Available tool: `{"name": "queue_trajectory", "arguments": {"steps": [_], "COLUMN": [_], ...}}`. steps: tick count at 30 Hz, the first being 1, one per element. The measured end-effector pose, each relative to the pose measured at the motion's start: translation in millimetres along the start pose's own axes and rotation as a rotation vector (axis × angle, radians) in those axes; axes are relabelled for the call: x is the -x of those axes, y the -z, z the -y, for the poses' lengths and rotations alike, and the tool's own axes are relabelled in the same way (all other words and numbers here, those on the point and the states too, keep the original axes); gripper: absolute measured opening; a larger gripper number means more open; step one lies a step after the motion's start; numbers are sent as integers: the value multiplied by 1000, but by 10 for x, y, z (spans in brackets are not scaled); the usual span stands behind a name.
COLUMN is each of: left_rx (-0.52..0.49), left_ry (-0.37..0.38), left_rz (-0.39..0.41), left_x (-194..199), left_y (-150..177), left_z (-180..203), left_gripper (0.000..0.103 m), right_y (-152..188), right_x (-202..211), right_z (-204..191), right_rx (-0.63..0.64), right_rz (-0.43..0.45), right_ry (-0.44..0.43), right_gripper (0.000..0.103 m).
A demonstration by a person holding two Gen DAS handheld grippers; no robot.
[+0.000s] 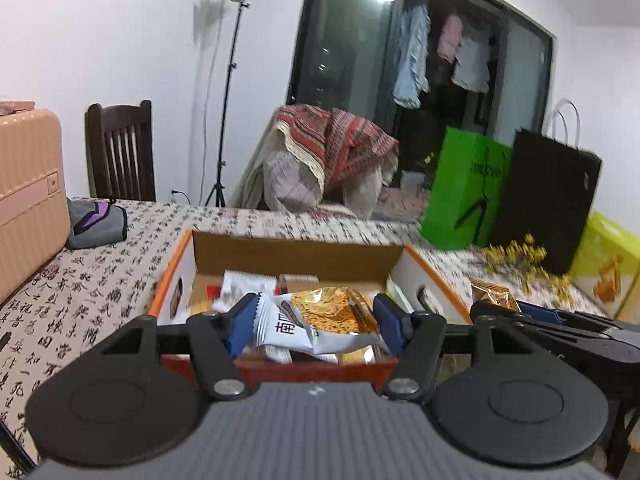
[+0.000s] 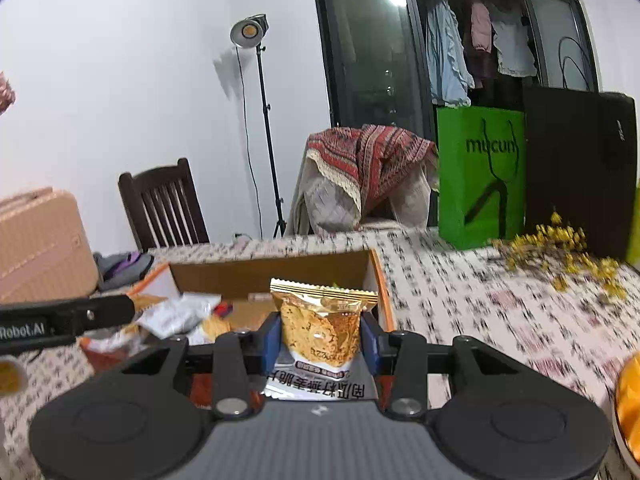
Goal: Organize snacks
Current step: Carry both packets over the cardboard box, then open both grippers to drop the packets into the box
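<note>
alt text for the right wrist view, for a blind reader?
The right gripper pinches a gold snack packet between its blue fingers, held near an open cardboard box of snacks on a calligraphy-print tablecloth. The left gripper reaches in from the left edge.

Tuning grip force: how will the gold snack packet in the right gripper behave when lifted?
Probably light: the gold snack packet stands upright between the right gripper fingers without sagging. Its glossy foil may slip. The contents look crumbly, so hard squeezing could crush them.
</note>
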State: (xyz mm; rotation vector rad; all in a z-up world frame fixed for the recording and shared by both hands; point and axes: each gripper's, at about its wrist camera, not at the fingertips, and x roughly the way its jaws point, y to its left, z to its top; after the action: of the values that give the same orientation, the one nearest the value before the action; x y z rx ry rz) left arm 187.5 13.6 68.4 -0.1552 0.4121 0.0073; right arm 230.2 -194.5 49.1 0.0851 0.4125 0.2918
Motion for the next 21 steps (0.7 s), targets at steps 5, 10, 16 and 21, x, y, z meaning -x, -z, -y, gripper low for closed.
{"name": "queue_trajectory", "arguments": {"steps": [5,10,16,21], "left_rx": [49,57,-2,-35], "left_ry": [-47,-134,-175,-188], "left_rz": [41,93,114,117], "left_x": [-229,-486,-651,-667], "left_y": [-155,-124,24,100], "left_z": [-86,-216,-290,-245], "left_gripper": [64,64,65,76], "right_y": [-252,-260,17,77], "right_x": [-323,-703,-919,-1004], "right_z": [-90,-165,-154,-106], "right_rx": [-5,-8,13,-7], "right_rz": [1,-13,-13,-59], "right_ry": [3,3,-23,-29], "right_gripper": [40,40,40,42]}}
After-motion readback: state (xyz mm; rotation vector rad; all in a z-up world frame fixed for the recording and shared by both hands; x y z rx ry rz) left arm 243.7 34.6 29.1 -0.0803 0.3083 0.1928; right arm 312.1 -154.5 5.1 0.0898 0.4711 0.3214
